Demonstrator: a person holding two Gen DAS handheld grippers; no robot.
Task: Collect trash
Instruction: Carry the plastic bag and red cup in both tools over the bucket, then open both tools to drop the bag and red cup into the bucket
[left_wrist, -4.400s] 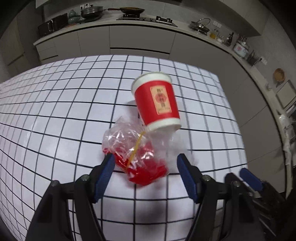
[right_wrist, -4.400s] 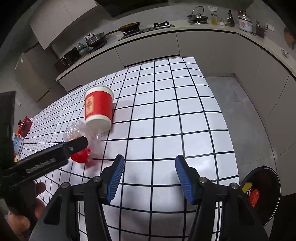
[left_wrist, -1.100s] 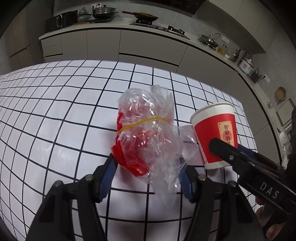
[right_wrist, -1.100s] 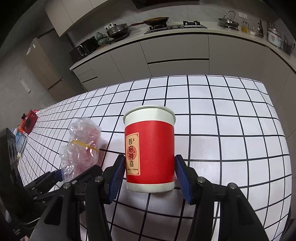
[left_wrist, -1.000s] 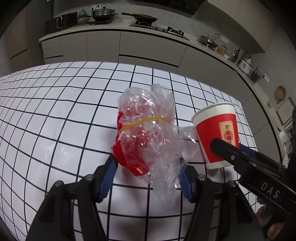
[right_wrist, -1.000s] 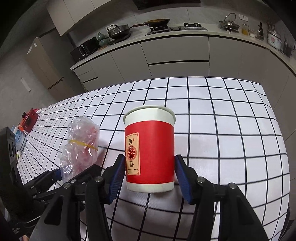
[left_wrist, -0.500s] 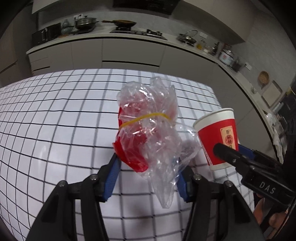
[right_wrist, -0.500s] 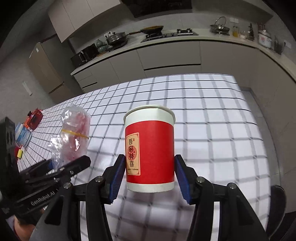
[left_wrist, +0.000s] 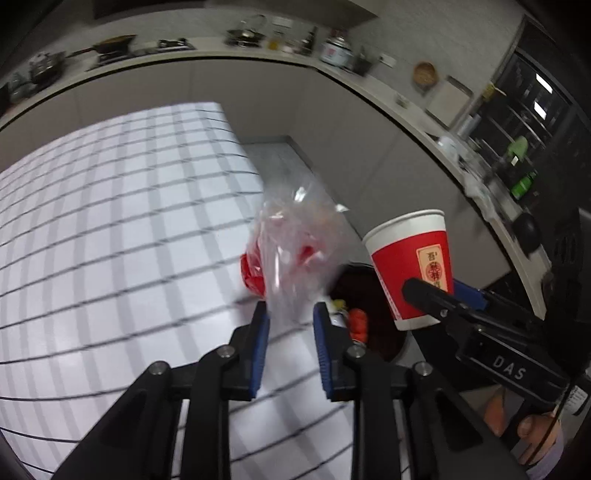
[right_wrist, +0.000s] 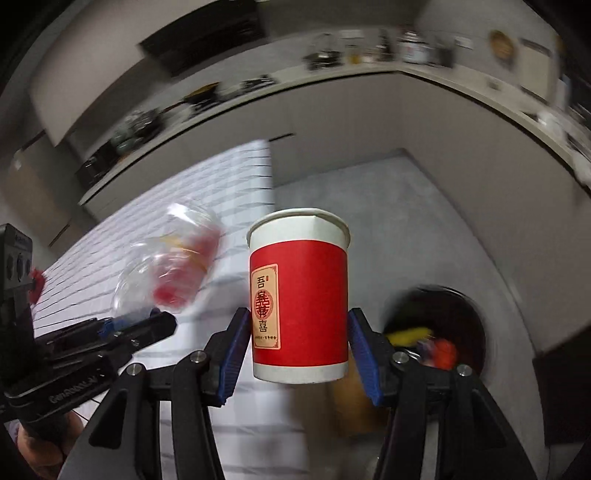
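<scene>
My left gripper (left_wrist: 290, 320) is shut on the lower end of a clear plastic bag (left_wrist: 295, 243) with red scraps inside, carried in the air at the right edge of the white tiled counter (left_wrist: 110, 229). In the right wrist view the same bag (right_wrist: 173, 273) shows blurred at left. My right gripper (right_wrist: 299, 332) is shut on a red paper cup (right_wrist: 299, 295) with a white rim, held upright above the floor; the cup (left_wrist: 413, 266) also shows in the left wrist view. A dark round trash bin (right_wrist: 443, 325) with yellow and red waste inside stands on the floor below right.
The bin (left_wrist: 369, 306) lies just past the counter's right edge, under both held items. Grey cabinets and a worktop (left_wrist: 258, 55) with pots curve round the back. A person's hand (left_wrist: 532, 428) holds the right tool. Grey floor (right_wrist: 388, 192) spreads beyond the counter.
Both hands swung to the right, off the counter toward the floor bin, carrying bag and cup. The left jaws closed in tighter on the bag. The bin came into view.
</scene>
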